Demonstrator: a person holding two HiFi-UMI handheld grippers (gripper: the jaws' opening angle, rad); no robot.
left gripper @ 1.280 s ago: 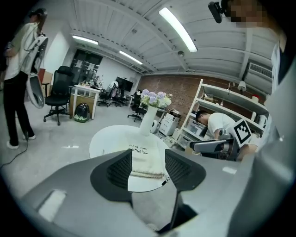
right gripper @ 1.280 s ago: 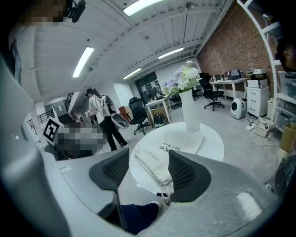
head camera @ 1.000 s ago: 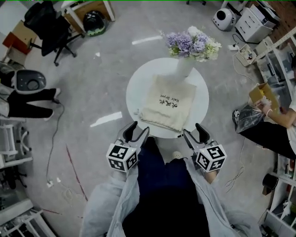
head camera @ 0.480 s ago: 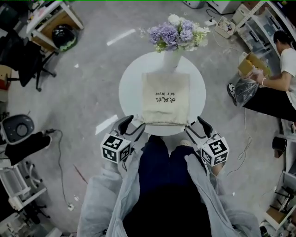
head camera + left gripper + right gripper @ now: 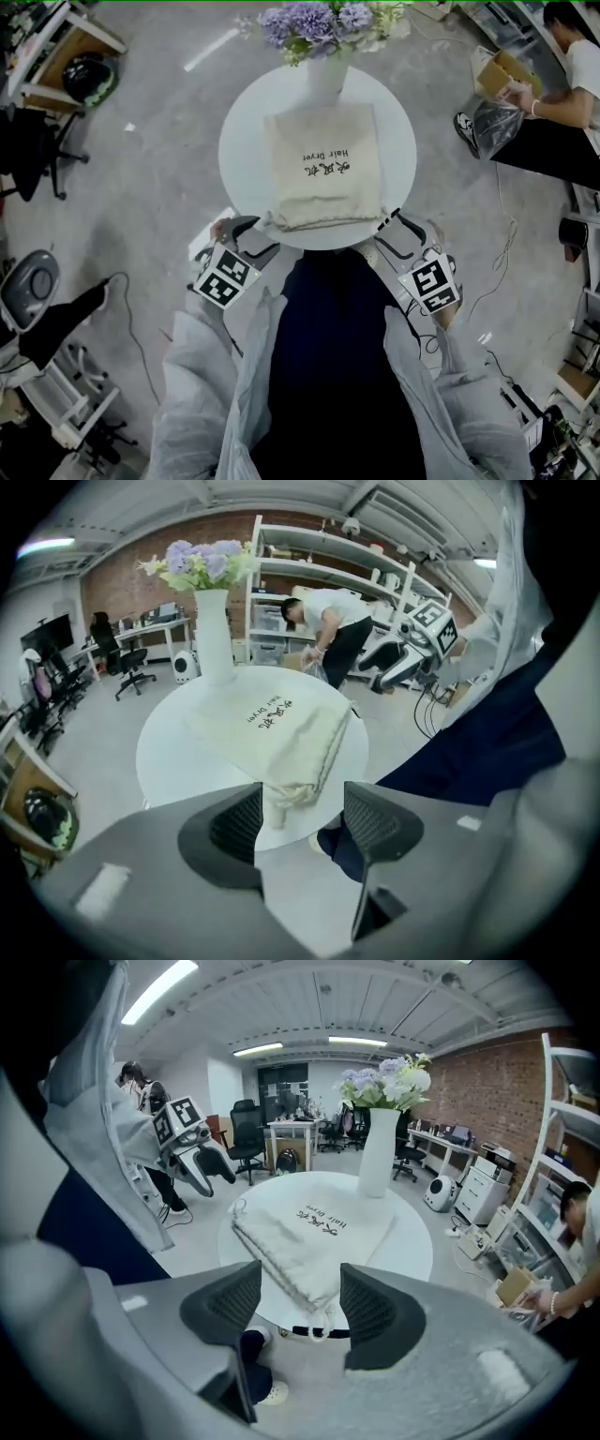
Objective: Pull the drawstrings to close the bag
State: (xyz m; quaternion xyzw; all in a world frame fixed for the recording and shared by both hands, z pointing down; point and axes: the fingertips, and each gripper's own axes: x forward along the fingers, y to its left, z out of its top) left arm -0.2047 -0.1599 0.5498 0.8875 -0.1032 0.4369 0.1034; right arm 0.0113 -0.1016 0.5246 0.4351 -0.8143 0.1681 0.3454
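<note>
A cream drawstring bag [image 5: 319, 164] with dark print lies flat on the round white table [image 5: 246, 159], its gathered mouth at the near edge. My left gripper [image 5: 248, 234] hovers just off the bag's near left corner. Its jaws are opening and nothing is between them; the knotted cord end [image 5: 286, 794] shows beyond the left gripper [image 5: 302, 813]. My right gripper [image 5: 392, 234] stands open at the near right corner. In the right gripper view the bag [image 5: 314, 1232] and its dangling cord loop [image 5: 319, 1321] lie past the empty right gripper [image 5: 300, 1302].
A white vase of purple flowers [image 5: 323, 56] stands at the table's far edge, touching the bag's far end. A person [image 5: 572, 84] with a box and a plastic bag sits at the upper right. Office chairs [image 5: 37, 150] and floor cables [image 5: 127, 309] are at the left.
Both grippers have come up to the table's near edge, one at each near corner of the bag. The left jaws have spread wider. The bag has not moved.
</note>
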